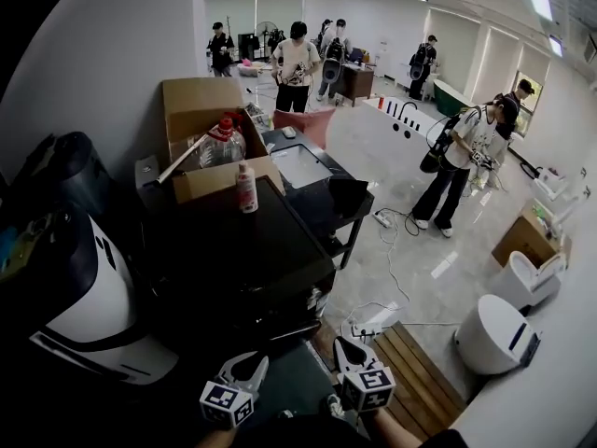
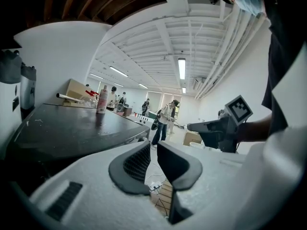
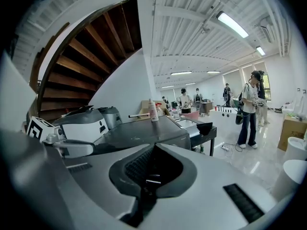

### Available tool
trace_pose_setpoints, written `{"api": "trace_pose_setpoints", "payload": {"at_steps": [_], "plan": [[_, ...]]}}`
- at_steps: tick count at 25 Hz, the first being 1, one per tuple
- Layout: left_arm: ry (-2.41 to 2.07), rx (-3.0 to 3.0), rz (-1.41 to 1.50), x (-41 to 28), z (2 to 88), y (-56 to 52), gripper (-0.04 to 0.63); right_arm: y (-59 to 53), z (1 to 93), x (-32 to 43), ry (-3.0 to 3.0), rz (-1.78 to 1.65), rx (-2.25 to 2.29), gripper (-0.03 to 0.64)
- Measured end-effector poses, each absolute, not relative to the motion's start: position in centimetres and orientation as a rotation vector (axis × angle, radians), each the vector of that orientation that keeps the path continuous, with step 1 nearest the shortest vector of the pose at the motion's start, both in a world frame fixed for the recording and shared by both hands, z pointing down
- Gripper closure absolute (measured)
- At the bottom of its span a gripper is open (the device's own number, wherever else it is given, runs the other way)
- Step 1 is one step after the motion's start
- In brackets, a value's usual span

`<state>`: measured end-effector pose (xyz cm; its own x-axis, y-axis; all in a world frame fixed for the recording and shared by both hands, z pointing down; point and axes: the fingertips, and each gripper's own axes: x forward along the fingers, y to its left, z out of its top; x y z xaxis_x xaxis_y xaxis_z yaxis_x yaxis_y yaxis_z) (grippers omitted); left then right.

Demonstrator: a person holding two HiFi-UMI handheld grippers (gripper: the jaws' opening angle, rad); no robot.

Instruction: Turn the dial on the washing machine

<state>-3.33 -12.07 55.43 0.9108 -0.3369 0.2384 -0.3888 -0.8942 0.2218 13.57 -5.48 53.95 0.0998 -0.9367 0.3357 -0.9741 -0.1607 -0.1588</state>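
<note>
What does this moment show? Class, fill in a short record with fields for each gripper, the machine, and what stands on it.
Left gripper: jaws slightly apart, nothing between them
Right gripper: jaws shut, empty
Washing machine: dark flat top, ahead of both grippers, untouched
On top: pink-and-white bottle, upright
Dial: not visible

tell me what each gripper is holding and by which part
Nothing is held. The left gripper has its jaws slightly apart with nothing between; the right gripper is shut, empty.
</note>
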Motion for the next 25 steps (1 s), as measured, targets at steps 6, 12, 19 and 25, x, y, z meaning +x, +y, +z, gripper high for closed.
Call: {"api": "trace_pose_setpoints", "payload": {"at_steps": [6,12,19,25], "plan": [[-0.514,2.821,0.296,-3.5,55.6,-11.4,0.583,-4.7,54.0,12.0,-2.005,0.584,2.231,0.617],[-0.499,2.814,0.32,-3.6,56.2,-11.0,0.584,-4.5,53.9,11.3,-2.002,0.571,2.219,0.617],[-0.512,2.809,0.326,-3.3,56.3,-10.7,0.584,-4.2,53.9,11.6,-1.991,0.555,2.207,0.618],[-0.513,2.794,0.337,-3.1,56.4,-10.0,0.584,-4.1,54.3,12.1,-1.999,0.549,2.186,0.617]]}}
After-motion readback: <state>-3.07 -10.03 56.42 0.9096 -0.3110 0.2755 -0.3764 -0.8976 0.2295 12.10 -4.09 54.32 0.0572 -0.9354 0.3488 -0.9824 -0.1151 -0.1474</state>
